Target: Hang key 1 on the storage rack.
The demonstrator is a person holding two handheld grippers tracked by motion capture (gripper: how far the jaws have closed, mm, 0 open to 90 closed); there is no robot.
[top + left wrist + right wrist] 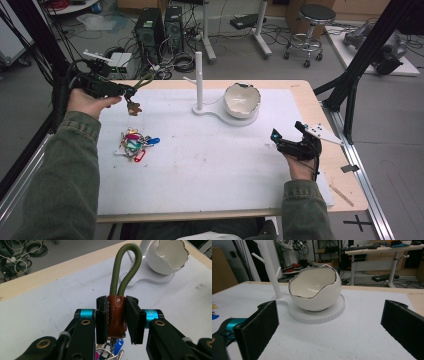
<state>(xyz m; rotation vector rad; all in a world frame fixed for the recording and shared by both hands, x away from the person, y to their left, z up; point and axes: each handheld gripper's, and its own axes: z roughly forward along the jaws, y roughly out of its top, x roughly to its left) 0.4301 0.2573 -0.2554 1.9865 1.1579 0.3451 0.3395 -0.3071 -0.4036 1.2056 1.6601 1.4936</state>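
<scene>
Held thing: a key fob with a brown leather sleeve and an olive-green cord loop (115,315), clamped at the sleeve between the two black jaws of the left gripper (116,320).
Long axis: in the left gripper view the fob runs along the jaws, its green loop pointing forward past the jaw tips toward the white egg-shaped bowl with a jagged silver rim (168,255); its lower end hangs back between the jaws, where metal rings show.
Position: in the high view the fob (134,95) is lifted off the table near the far left corner of the white mat (200,165), loop aimed toward the white peg stand (199,80).
Left hand: raised above the table's left edge, palm up under the gripper, green sleeve running back to the bottom left.
Right gripper (295,142): jaws wide apart, holding nothing, facing the bowl in the right gripper view.
Right hand: low on the mat's right side, well apart from the bowl.
Other: a pile of coloured key tags on rings (134,145) lies on the mat, below the left gripper.
</scene>
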